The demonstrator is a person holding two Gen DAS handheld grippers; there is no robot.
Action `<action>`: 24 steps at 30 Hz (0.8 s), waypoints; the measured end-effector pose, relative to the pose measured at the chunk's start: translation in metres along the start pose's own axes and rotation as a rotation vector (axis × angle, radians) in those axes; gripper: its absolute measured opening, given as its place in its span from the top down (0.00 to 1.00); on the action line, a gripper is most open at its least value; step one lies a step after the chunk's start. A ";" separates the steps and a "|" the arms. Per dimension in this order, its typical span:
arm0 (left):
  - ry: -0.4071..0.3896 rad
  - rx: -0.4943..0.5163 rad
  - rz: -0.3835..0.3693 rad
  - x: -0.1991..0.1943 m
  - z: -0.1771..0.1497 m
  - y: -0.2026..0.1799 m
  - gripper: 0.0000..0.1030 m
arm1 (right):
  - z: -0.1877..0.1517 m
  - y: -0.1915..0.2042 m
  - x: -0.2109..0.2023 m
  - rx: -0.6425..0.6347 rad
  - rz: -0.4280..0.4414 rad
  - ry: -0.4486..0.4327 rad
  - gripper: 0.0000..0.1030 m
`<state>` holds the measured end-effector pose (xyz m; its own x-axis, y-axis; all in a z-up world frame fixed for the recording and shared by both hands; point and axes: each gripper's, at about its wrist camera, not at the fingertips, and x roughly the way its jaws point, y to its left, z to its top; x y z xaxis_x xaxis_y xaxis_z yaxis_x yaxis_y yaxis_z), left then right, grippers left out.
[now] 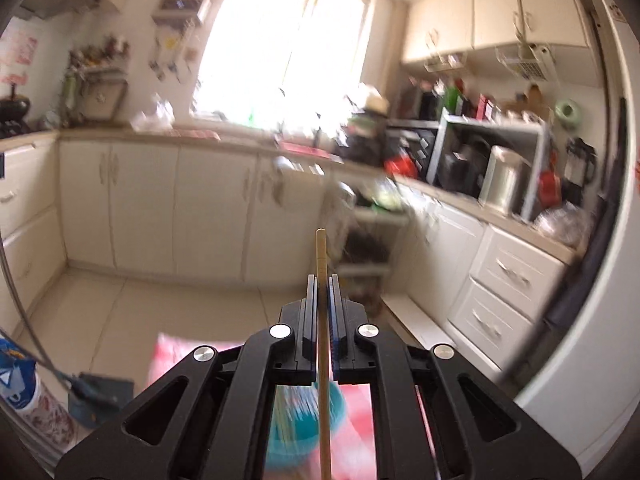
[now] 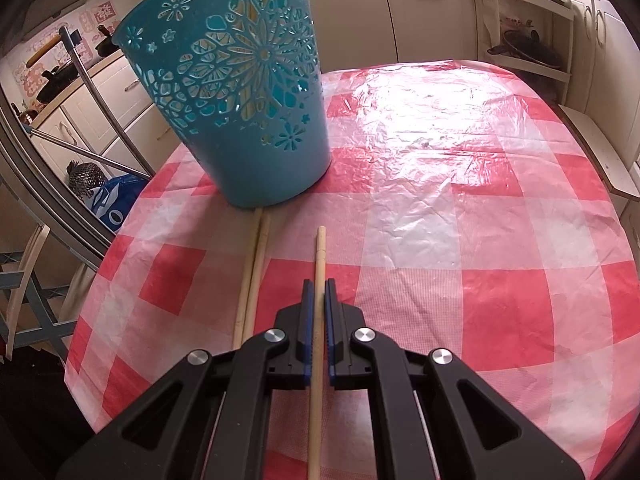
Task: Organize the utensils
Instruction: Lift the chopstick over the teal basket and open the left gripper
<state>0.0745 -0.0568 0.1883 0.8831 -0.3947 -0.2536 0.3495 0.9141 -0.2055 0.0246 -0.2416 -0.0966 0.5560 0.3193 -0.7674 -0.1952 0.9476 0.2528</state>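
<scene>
In the left wrist view, the left gripper is seen lifted and aimed across the kitchen, its jaws drawn nearly together on a chopstick that runs through the lower centre of the frame and juts past the fingertips; the blue basket is glimpsed blurred below the gripper, in the lower middle, over the checked tablecloth. The thin stick could be twisted or slid between the pads, since only a narrow span of it is pinched, and the basket mouth could be missed because the basket is hidden under the gripper body here. In the right wrist view, the right gripper is shown low over the tablecloth, jaws closed to a narrow gap around a second chopstick at lower centre; whether this stick is lifted or resting on the cloth cannot be told. Two loose chopsticks are shown lying side by side left of centre, their far ends reaching the basket's base at upper left. The light basket could be tipped if struck by a stick. Only this view shows the upright basket sharply and the loose pair; only the left view shows the room beyond.
</scene>
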 end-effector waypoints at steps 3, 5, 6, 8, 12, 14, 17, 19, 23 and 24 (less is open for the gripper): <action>-0.064 -0.010 0.086 0.034 0.001 0.007 0.95 | 0.000 -0.002 0.000 0.006 0.007 -0.001 0.94; -0.068 -0.016 0.132 0.061 -0.007 0.013 0.95 | 0.001 -0.003 0.000 0.010 0.013 -0.002 0.94; -0.060 -0.025 0.145 0.072 -0.013 0.016 0.95 | 0.000 -0.003 0.000 0.010 0.016 -0.001 0.94; -0.033 -0.037 0.170 0.094 -0.026 0.022 0.95 | 0.001 -0.003 0.000 0.009 0.018 -0.001 0.94; 0.008 -0.064 0.204 0.115 -0.051 0.033 0.95 | 0.001 -0.002 0.001 0.003 0.020 0.002 0.94; 0.018 -0.068 0.217 0.119 -0.062 0.037 0.95 | 0.001 -0.002 0.001 0.001 0.020 0.004 0.94; 0.052 -0.054 0.224 0.123 -0.074 0.039 0.95 | 0.001 -0.002 0.001 0.001 0.021 0.005 0.94; 0.101 -0.029 0.223 0.126 -0.083 0.038 0.95 | 0.001 -0.002 0.001 0.002 0.021 0.006 0.94; 0.194 -0.017 0.220 0.119 -0.098 0.039 0.72 | 0.001 -0.003 0.001 -0.001 0.023 0.008 0.94; 0.215 -0.020 0.237 0.112 -0.103 0.040 0.64 | 0.002 -0.003 0.001 -0.005 0.022 0.009 0.94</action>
<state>0.1557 -0.0742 0.0546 0.8524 -0.1830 -0.4898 0.1334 0.9819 -0.1346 0.0269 -0.2441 -0.0972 0.5446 0.3400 -0.7667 -0.2114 0.9403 0.2668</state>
